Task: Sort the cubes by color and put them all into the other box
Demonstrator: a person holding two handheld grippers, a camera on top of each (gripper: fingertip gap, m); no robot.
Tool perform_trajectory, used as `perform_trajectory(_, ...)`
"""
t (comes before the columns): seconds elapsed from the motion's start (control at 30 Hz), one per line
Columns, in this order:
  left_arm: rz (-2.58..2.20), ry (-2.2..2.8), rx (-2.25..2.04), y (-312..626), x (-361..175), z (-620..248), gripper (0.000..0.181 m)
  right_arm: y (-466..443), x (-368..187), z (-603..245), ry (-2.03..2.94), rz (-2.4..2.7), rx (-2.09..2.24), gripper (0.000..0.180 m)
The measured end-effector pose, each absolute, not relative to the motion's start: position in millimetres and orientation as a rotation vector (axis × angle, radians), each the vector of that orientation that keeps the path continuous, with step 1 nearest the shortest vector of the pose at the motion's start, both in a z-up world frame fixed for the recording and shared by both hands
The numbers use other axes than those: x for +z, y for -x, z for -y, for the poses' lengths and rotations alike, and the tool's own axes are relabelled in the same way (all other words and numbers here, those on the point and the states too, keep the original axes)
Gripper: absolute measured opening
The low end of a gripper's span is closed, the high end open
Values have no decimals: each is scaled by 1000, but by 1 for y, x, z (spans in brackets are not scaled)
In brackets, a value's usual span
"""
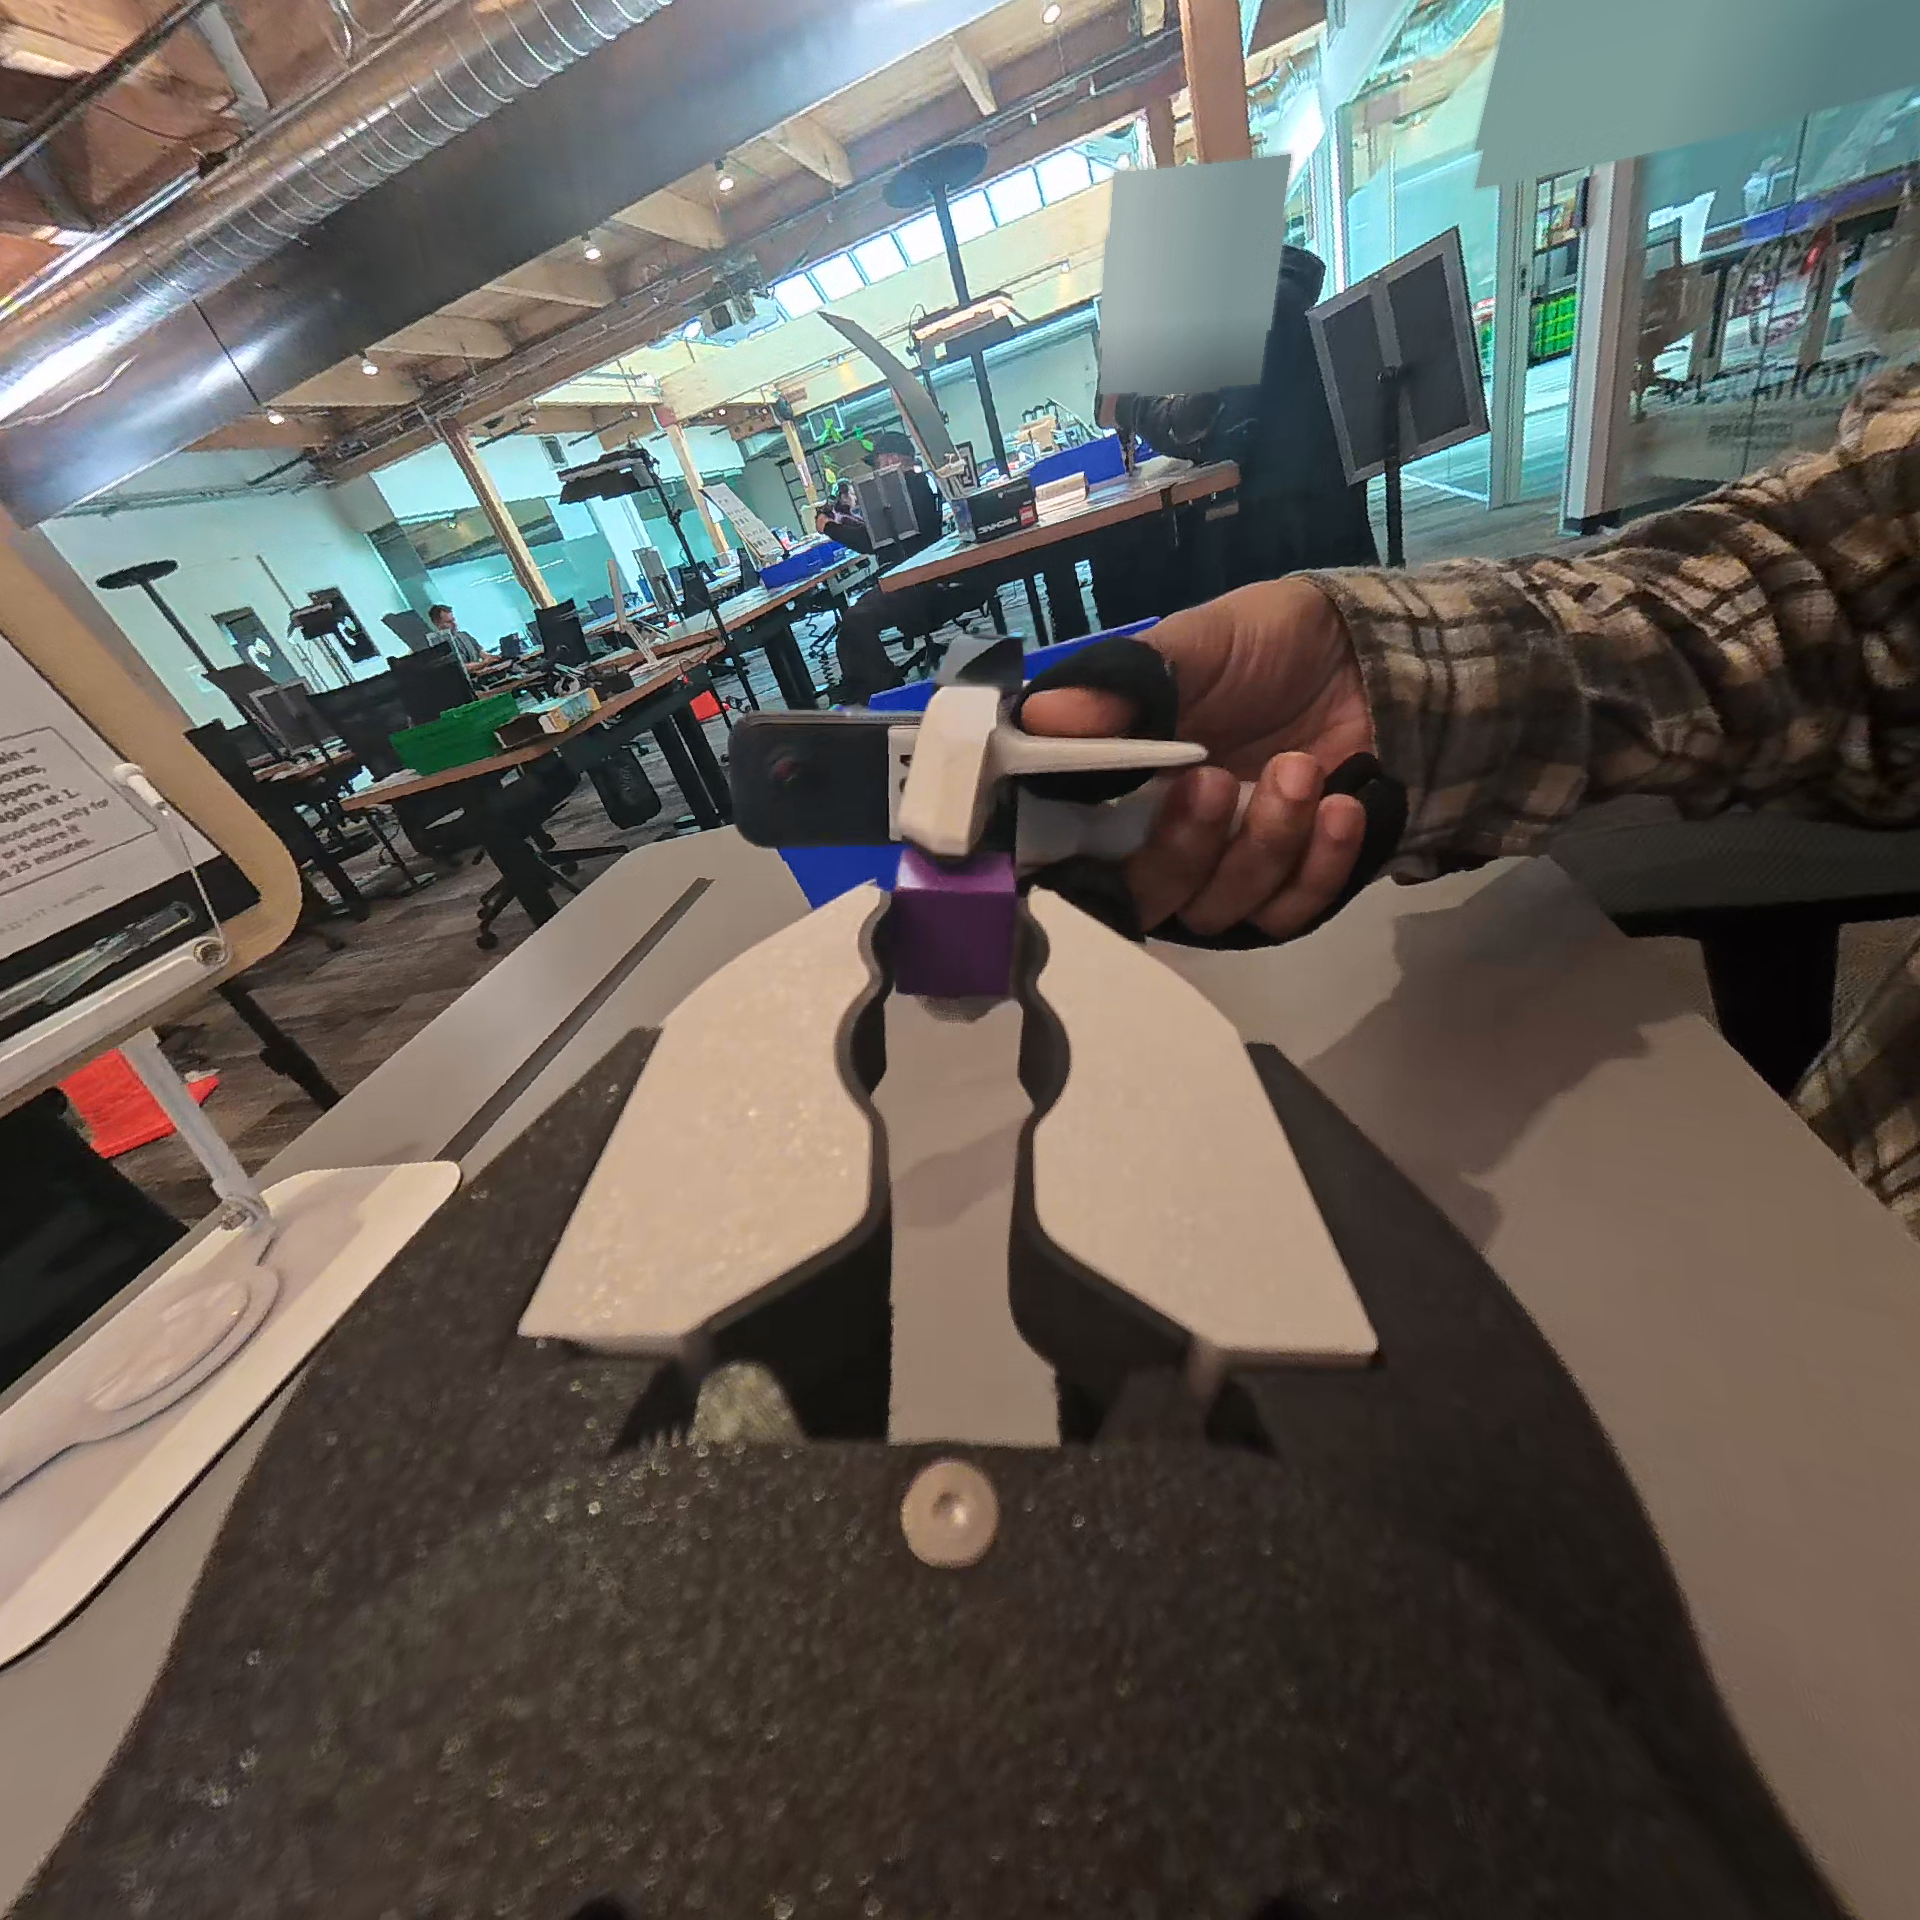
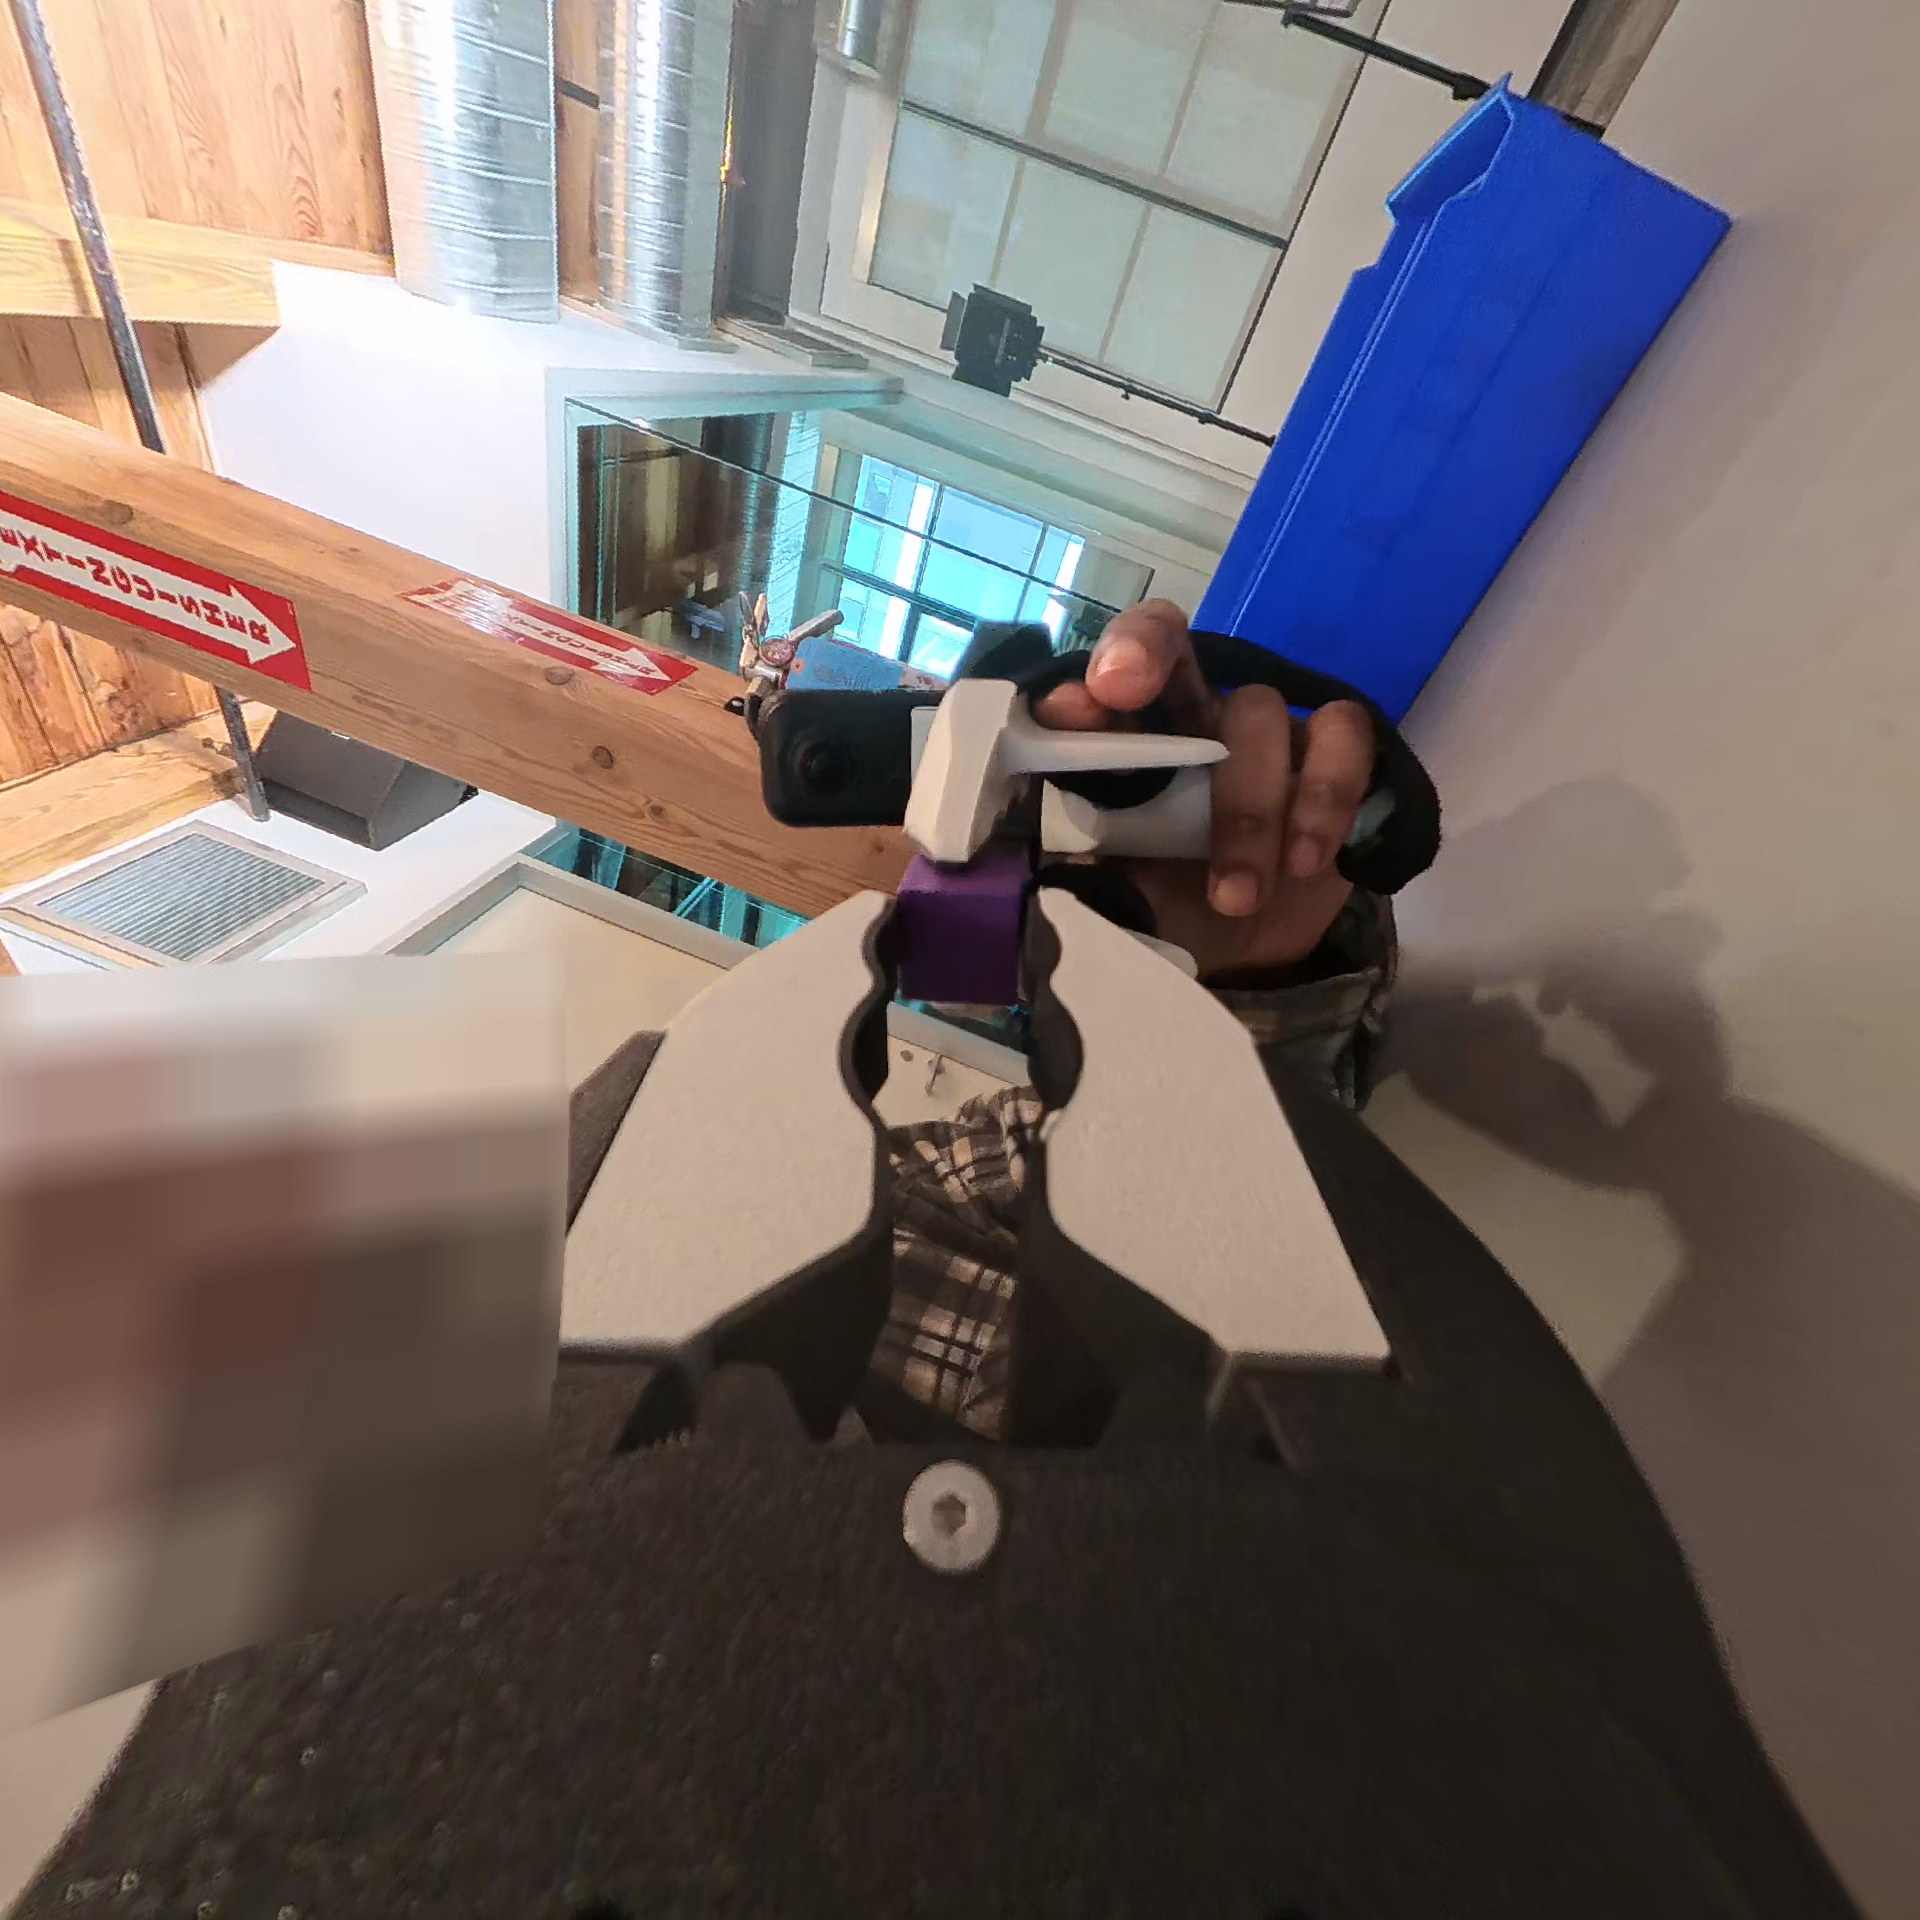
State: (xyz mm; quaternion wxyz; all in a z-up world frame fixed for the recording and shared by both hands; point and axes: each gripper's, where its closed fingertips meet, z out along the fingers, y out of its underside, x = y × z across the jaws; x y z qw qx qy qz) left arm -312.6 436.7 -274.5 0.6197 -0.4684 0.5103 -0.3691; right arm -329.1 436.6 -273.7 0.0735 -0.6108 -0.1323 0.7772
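**Purple cube held by both grippers at once, mid-air**

Grey table (image 1: 1403, 1039) below; blue box (image 2: 1455, 416) stands on it, just behind the grippers, and its inside isn't visible from either view. No other cubes in sight.

Step, as I judge it: handoff or regrasp of one cube w/ the drop into the box not yet done. Next move calls for one gripper to let go, the other to carry it to the box.

Left gripper (image 1: 951, 940) is closed on the purple cube (image 1: 951, 935), pinched at the fingertips. Right gripper (image 2: 956, 945) clamps the same cube from the opposite side, tips meeting head-on. Cube sits clear of the table.
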Motion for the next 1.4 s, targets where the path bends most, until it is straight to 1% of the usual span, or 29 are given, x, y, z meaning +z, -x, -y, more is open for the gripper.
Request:
perform_trajectory(0.13,-1182,1075,-851,311,-274,-434,21,329,-274,-435,1855,408,2314,22)
perform_trajectory(0.23,-1187,1093,-863,307,-277,-434,21,323,-276,-434,1913,449,2211,22)
perform_trajectory(0.27,-1181,1102,-864,306,-278,-434,23,318,-274,-434,1930,462,2178,22)
perform_trajectory(0.3,-1170,1117,-861,305,-278,-436,33,311,-272,-434,1953,481,2132,21)
perform_trajectory(0.37,-1151,1156,-860,304,-281,-440,45,287,-265,-439,2013,517,1975,22)
perform_trajectory(0.43,-1126,1189,-878,303,-283,-444,54,249,-255,-454,2087,535,1725,22)
perform_trajectory(0.5,-1104,1220,-907,301,-284,-446,64,193,-247,-480,2185,542,1357,22)
perform_trajectory(0.63,-1096,1264,-947,296,-289,-447,74,45,-243,-542,2392,458,524,22)
perform_trajectory(0.7,-1095,1277,-943,294,-292,-448,78,-25,-250,-564,2493,398,207,22)
perform_trajectory(0.73,-1093,1280,-938,293,-293,-448,79,-51,-257,-573,2542,380,117,22)
perform_trajectory(0.83,-1090,1290,-930,291,-297,-450,80,-97,-293,-590,2704,288,59,22)
perform_trajectory(0.97,-1110,1332,-891,287,-309,-454,78,-128,-347,-608,2883,251,-42,22)
perform_trajectory(1.07,-1155,1360,-853,284,-320,-455,76,-142,-377,-622,2954,235,-103,22)
perform_trajectory(1.23,-1198,1376,-822,280,-328,-453,74,-152,-406,-639,2965,131,-50,22)
perform_trajectory(1.4,-1197,1397,-838,281,-330,-454,73,-161,-422,-644,2970,38,-1,23)
